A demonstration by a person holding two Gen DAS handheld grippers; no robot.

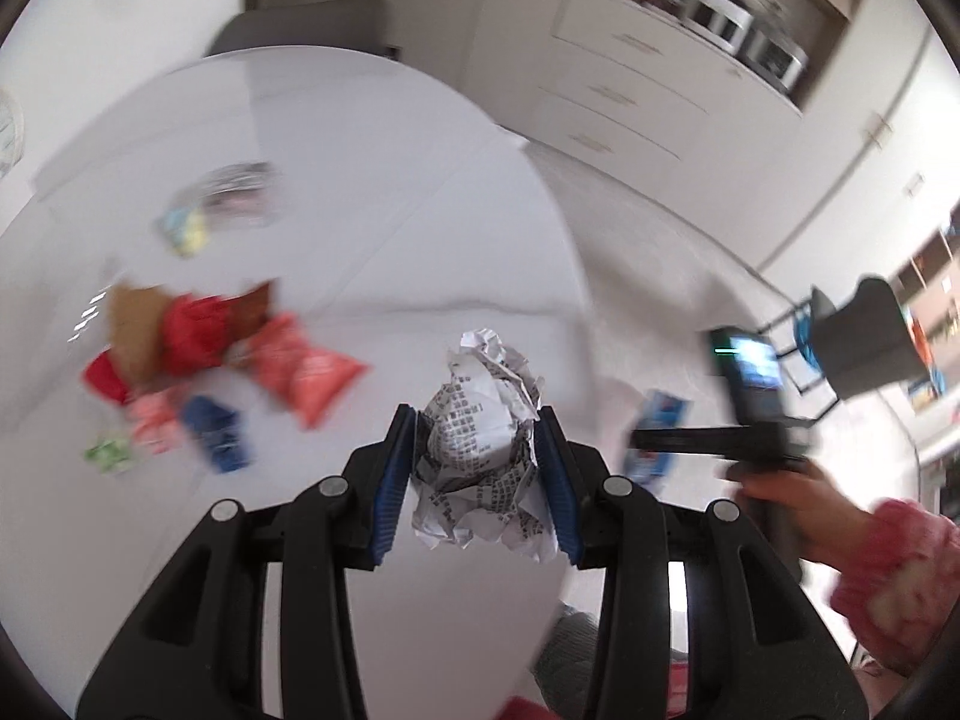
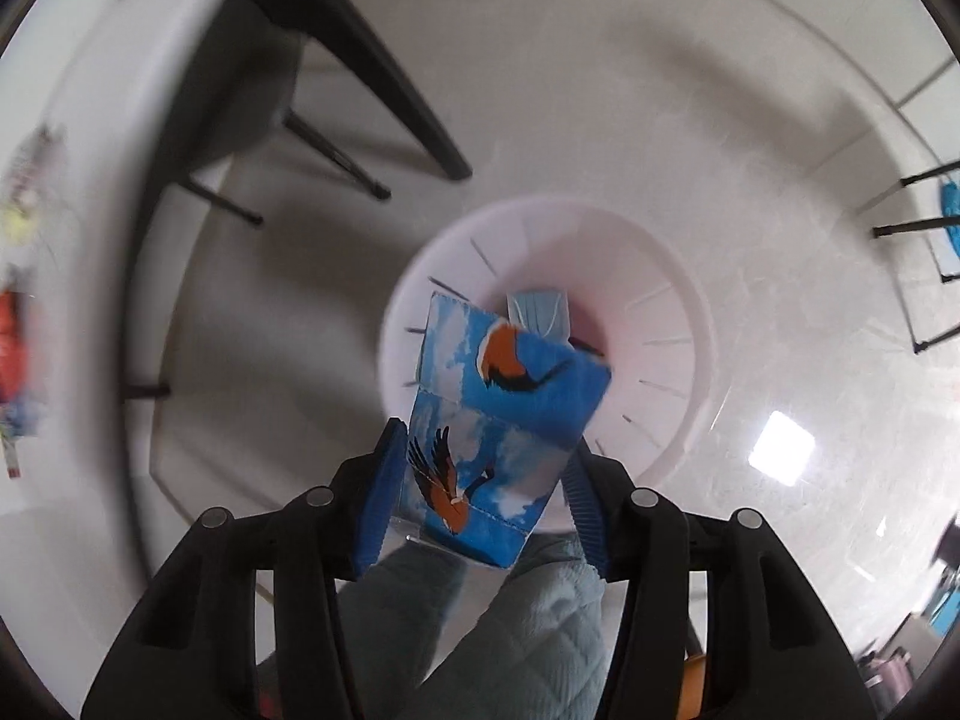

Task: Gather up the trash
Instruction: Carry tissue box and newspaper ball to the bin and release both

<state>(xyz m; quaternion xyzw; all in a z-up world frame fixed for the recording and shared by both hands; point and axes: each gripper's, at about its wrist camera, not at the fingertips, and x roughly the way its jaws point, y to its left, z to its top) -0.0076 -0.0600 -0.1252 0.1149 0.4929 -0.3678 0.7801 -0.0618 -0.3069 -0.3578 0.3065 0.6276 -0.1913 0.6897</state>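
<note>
My left gripper is shut on a crumpled ball of printed paper and holds it above the white table. My right gripper is shut on a blue carton with bird pictures and holds it over a white bin on the floor. A pale blue face mask lies inside the bin. In the left wrist view the right gripper shows at the right, past the table's edge, with the blue carton.
Several snack wrappers lie on the table's left: a red and brown bag, a pink bag, a blue wrapper, a green one, and a silver wrapper farther back. A dark chair stands beside the bin.
</note>
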